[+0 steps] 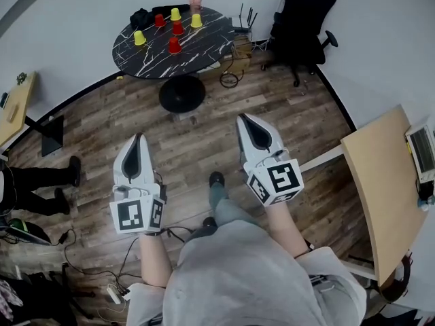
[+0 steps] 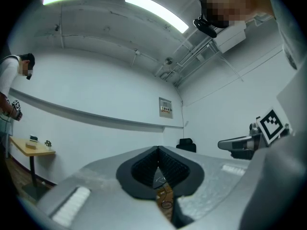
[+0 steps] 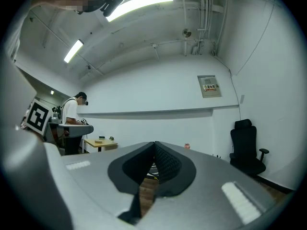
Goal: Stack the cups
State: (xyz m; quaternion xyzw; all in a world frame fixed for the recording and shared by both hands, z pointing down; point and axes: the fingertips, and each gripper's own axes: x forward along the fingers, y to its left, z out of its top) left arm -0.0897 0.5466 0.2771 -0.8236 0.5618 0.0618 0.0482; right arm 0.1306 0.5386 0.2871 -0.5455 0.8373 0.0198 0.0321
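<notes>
My left gripper point(image 1: 138, 141) has its jaws pressed together with nothing between them. In the left gripper view the black ribbed pads point(image 2: 173, 169) meet along a closed seam. My right gripper point(image 1: 245, 122) is the same, jaws together and empty. I see both held out side by side over the wooden floor point(image 1: 204, 134), apart from each other. They point toward the round black marble table point(image 1: 211, 46) and are well apart from it.

All six cups are on that table, each on its own as far as I can make out, none inside another. A yellow cup point(image 1: 139, 38) stands near the table's left edge. A red cup point(image 1: 159, 20) is toward the far-left edge. A second yellow cup point(image 1: 175, 14) sits at the far edge, with a second red cup point(image 1: 177, 28) just on the near side of it. A third yellow cup point(image 1: 196, 20) is toward the far-right edge. A third red cup point(image 1: 174, 45) stands nearest the table's middle. A small pinkish object point(image 1: 196, 2) sits at the far edge; I cannot tell what it is.

A black office chair point(image 1: 302, 19) stands to the right of the table, by the wall. A light wooden desk point(image 1: 380, 182) carrying a laptop point(image 1: 423, 151) is at my right. The legs of another person point(image 1: 41, 178) show at the left edge of the head view.
</notes>
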